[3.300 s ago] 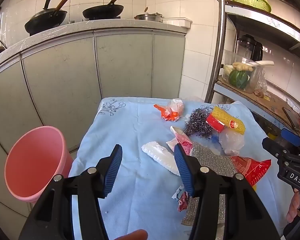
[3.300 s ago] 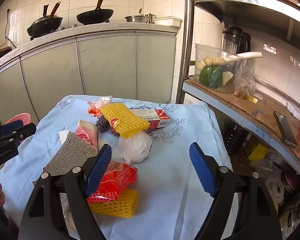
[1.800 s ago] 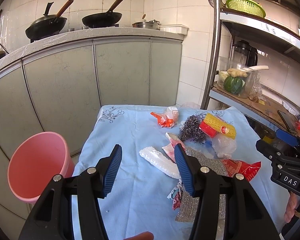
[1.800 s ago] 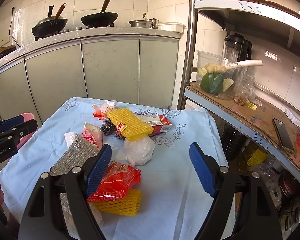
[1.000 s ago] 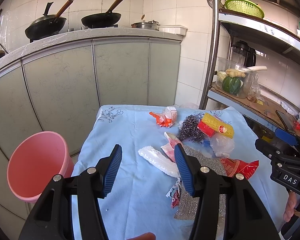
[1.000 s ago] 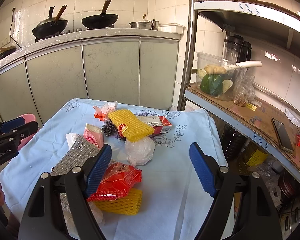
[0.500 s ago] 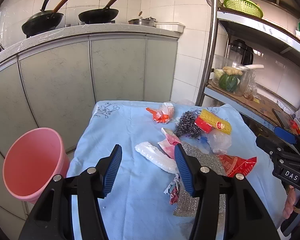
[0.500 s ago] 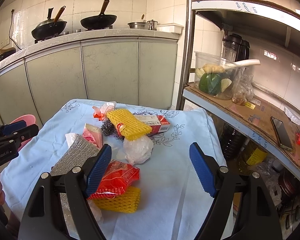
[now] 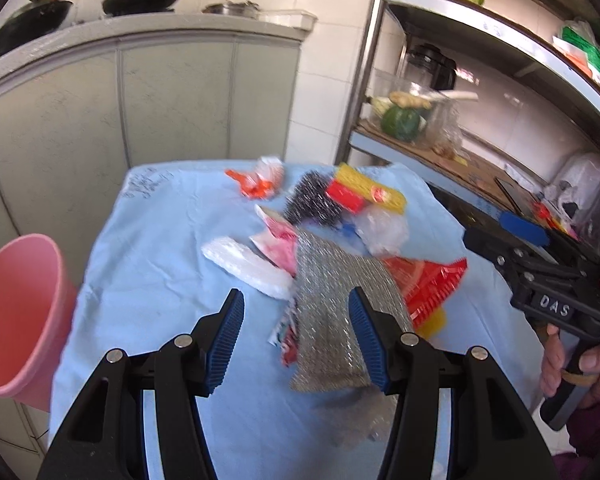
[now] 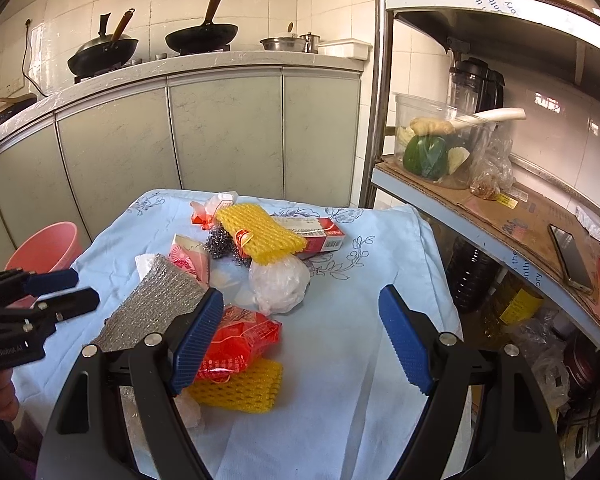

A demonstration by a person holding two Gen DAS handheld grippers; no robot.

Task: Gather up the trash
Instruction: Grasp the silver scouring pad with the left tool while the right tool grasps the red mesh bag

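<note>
Trash lies heaped on a blue tablecloth (image 9: 152,248): a silver foil pad (image 9: 332,300), a white foam wrapper (image 9: 244,264), a red snack bag (image 9: 432,280), a steel-wool ball (image 9: 312,200), a yellow foam net (image 9: 372,188) and a clear bag (image 9: 380,228). My left gripper (image 9: 296,304) is open, tilted down just above the foil pad's near left edge, holding nothing. My right gripper (image 10: 302,300) is open and empty over the cloth, its left finger above the red snack bag (image 10: 240,340). A pink bucket (image 9: 16,312) stands left of the table.
Grey kitchen cabinets (image 10: 224,132) with woks on top stand behind the table. A metal shelf rack (image 10: 500,216) with a phone and a vegetable tub runs along the right. A red carton (image 10: 320,232) and a second yellow net (image 10: 240,388) lie among the trash.
My left gripper has tipped downward and sunk toward the table, so the foil pad now sits between and under its fingers. The right gripper has stayed put.
</note>
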